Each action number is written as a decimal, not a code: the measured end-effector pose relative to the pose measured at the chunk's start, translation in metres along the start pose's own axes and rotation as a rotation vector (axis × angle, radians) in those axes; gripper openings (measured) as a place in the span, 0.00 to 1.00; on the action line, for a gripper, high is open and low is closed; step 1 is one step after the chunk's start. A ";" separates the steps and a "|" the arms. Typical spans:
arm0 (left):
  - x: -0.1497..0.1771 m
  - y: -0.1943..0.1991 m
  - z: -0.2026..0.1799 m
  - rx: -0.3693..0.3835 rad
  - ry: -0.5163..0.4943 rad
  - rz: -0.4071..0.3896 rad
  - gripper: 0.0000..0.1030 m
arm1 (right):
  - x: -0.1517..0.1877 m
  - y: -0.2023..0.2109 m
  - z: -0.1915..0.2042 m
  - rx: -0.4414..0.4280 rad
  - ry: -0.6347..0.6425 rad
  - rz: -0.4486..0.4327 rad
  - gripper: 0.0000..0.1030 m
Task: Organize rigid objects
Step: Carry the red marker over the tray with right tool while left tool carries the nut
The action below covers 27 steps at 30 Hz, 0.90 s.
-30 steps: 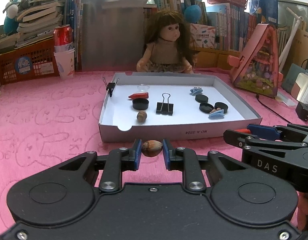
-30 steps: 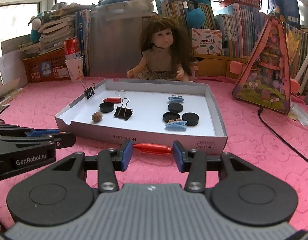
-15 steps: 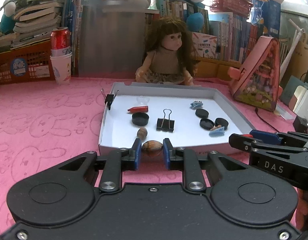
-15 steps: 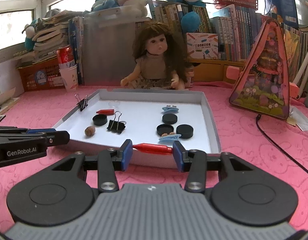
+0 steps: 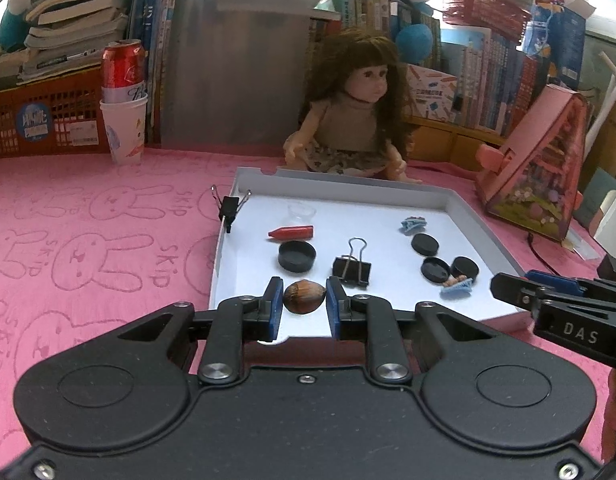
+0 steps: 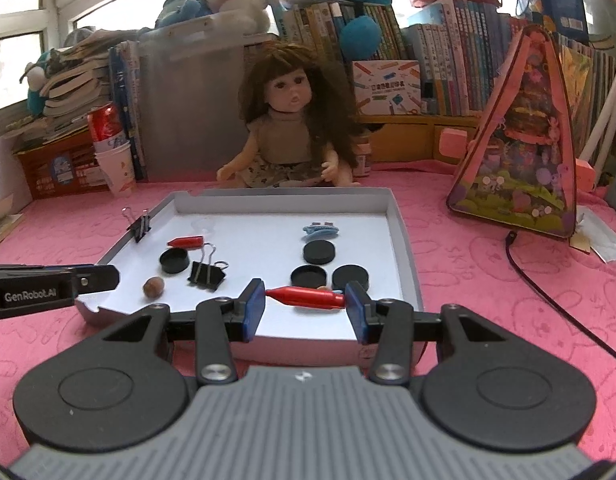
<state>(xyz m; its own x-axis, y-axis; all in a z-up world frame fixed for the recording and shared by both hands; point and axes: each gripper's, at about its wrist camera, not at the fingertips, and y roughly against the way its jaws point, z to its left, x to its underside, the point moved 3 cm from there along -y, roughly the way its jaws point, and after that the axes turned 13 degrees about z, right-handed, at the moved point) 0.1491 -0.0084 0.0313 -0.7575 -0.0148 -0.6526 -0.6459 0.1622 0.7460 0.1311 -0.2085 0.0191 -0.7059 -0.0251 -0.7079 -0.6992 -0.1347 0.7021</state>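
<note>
Pink cloth, white tray holding caps, binder clip, crayon

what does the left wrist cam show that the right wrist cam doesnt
Left wrist only: the nut gripped by the left gripper.
Right wrist only: the red crayon gripped by the right gripper, and a second nut lying in the tray.
Both: the tray, doll, binder clip, black caps and another crayon in the tray.

Left claw: black housing, blue pads, silver screws. Right claw: ribbed grey housing, black arms, blue pads.
</note>
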 end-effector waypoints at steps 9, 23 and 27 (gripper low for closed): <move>-0.014 -0.023 0.003 0.038 -0.008 0.089 0.20 | -0.019 -0.026 -0.021 -0.045 -0.082 0.137 0.48; -0.015 -0.049 -0.010 0.058 -0.041 0.160 0.20 | -0.028 -0.060 -0.023 -0.073 -0.091 0.274 0.49; -0.016 -0.056 -0.014 0.053 -0.048 0.164 0.20 | -0.026 -0.066 -0.018 -0.074 -0.075 0.290 0.49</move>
<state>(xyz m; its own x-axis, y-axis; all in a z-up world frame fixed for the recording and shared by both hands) 0.1957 -0.0307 0.0019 -0.8462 0.0637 -0.5290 -0.5067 0.2107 0.8360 0.1976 -0.2172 -0.0099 -0.8831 -0.0001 -0.4691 -0.4592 -0.2047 0.8645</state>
